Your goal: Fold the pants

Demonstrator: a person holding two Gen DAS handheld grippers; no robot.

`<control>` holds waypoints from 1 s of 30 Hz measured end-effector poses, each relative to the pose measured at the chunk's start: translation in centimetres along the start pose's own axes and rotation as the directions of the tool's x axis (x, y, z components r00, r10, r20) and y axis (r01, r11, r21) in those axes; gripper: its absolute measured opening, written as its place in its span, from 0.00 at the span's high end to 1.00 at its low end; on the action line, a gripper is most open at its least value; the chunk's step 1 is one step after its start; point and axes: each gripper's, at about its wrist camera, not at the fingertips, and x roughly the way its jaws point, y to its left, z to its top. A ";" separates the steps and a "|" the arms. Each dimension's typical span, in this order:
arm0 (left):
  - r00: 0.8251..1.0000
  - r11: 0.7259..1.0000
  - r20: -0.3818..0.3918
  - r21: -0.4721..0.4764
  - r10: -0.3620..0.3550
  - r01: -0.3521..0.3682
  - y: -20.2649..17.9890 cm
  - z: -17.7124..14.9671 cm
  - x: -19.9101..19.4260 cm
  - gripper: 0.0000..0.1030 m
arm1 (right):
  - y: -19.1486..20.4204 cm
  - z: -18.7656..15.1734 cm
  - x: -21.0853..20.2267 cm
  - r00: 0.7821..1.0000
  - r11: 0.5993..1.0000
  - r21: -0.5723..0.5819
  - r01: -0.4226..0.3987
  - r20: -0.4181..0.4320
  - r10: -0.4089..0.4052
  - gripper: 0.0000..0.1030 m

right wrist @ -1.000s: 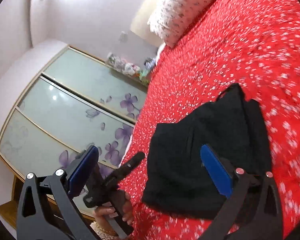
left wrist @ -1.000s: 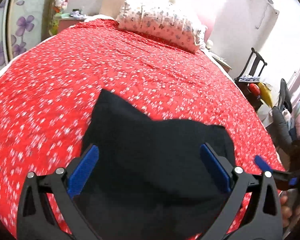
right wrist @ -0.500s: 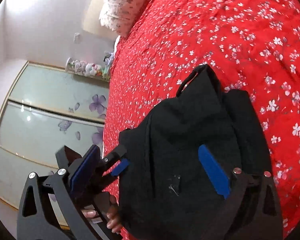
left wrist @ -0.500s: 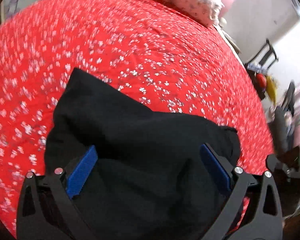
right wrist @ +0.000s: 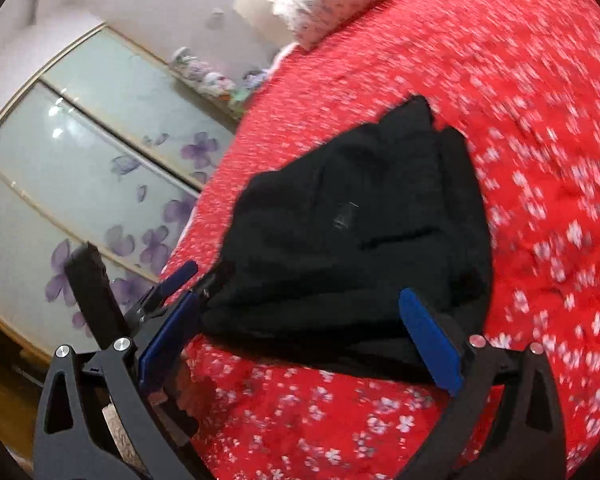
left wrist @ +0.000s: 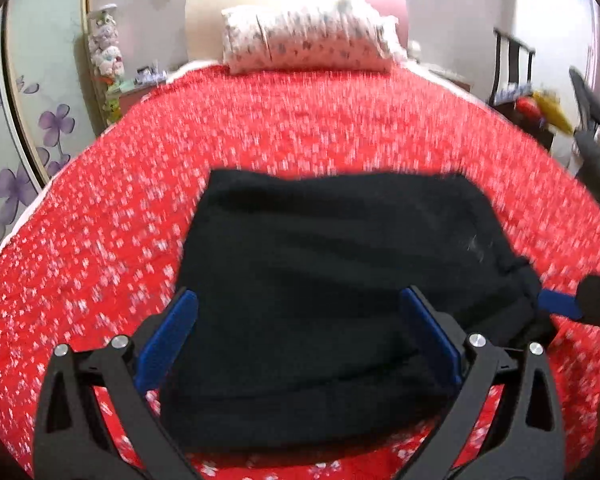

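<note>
Hovering with jaws spread wide and empty, the left gripper (left wrist: 298,336) and right gripper (right wrist: 298,334) have both drawn back and up from the black pants (left wrist: 340,280), which now lie compactly folded just ahead on the red bed (left wrist: 300,128), likely finished.

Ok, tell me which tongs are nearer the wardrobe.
Left. The left tongs are on the wardrobe side of the pants; the right tongs are on the opposite side, farther away.

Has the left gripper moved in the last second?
Yes. The left gripper has tilted up and pulled back: the pillow sits centred now, and the black pants show a near edge.
</note>
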 end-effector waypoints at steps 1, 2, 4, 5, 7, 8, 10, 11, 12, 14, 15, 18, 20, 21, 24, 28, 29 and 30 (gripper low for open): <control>1.000 1.000 -0.028 -0.003 0.000 0.000 0.1 -0.3 0.5 0.02 | -0.6 -0.1 0.0 1.000 0.999 0.026 -0.018 0.003 0.018 0.01; 0.998 1.000 -0.065 -0.018 -0.004 0.003 0.1 -0.7 1.4 0.02 | -1.1 -0.2 -0.2 0.999 0.998 0.044 -0.035 0.009 0.034 0.01; 0.997 0.999 -0.074 -0.043 -0.013 0.010 0.6 -1.3 2.1 0.02 | -1.5 -0.3 -0.4 0.999 0.997 0.054 -0.052 0.010 0.052 0.01; 0.998 0.999 -0.065 -0.049 -0.016 0.013 0.8 -1.7 2.1 0.02 | -1.6 -0.5 -0.5 0.998 0.997 0.053 -0.057 0.015 0.057 0.01; 0.998 0.999 -0.060 -0.039 -0.004 0.002 0.6 -1.8 2.0 0.02 | -1.8 -0.9 -0.8 0.998 0.997 0.046 -0.064 0.024 0.063 0.01; 0.998 0.999 -0.060 -0.036 0.000 -0.002 0.6 -1.8 2.0 0.02 | -2.1 -1.1 -1.1 0.997 0.997 0.043 -0.070 0.029 0.069 0.01; 0.998 0.999 -0.057 -0.036 0.001 -0.003 0.7 -1.9 1.8 0.02 | -2.3 -1.4 -1.3 0.996 0.996 0.041 -0.084 0.036 0.083 0.01; 0.999 0.999 -0.047 -0.035 0.012 -0.013 0.7 -1.9 1.4 0.02 | -2.4 -1.4 -1.4 0.995 0.995 0.040 -0.090 0.036 0.089 0.01; 0.999 0.999 -0.034 -0.030 0.027 -0.028 0.4 -1.8 1.2 0.05 | -2.5 -1.5 -1.5 0.995 0.995 0.039 -0.095 0.036 0.093 0.01; 0.998 0.998 0.023 -0.009 0.059 -0.059 0.0 -1.6 -0.4 0.07 | -2.5 -1.5 -1.6 0.994 0.993 0.042 -0.107 0.039 0.106 0.01; 0.996 0.999 0.071 -0.003 0.048 -0.048 -0.1 -1.5 -1.7 0.07 | -2.6 -1.5 -1.7 0.993 0.993 0.044 -0.112 0.040 0.111 0.01; 0.977 0.994 0.193 -0.056 -0.086 0.098 0.9 -0.3 -4.5 0.02 | -2.7 -1.7 -2.0 0.992 0.991 0.052 -0.123 0.042 0.121 0.01; 0.969 0.975 0.182 -0.116 -0.166 0.188 2.1 0.6 -4.1 0.02 | -2.8 -1.7 -2.2 0.991 0.990 0.061 -0.128 0.041 0.126 0.01; 0.965 0.956 0.129 -0.161 -0.227 0.247 2.8 1.0 -2.8 0.02 | -2.9 -1.6 -2.1 0.991 0.989 0.064 -0.130 0.040 0.127 0.01; 0.958 0.937 -0.043 -0.226 -0.284 0.268 3.4 0.3 0.8 0.02 | -3.0 -1.6 -2.2 0.990 0.989 0.067 -0.135 0.035 0.133 0.01; 0.969 0.967 -0.078 -0.121 -0.236 0.226 2.1 -2.0 2.4 0.02 | -3.0 -1.8 -2.1 0.992 0.990 0.060 -0.128 0.027 0.127 0.01; 0.973 0.972 -0.073 -0.104 -0.220 0.212 1.8 -2.2 2.2 0.02 | -2.9 -1.8 -2.1 0.992 0.991 0.052 -0.124 0.023 0.123 0.01; 0.974 0.973 -0.068 -0.095 -0.215 0.208 1.7 -2.3 2.1 0.02 | -2.7 -1.8 -2.3 0.993 0.992 0.047 -0.117 0.019 0.116 0.01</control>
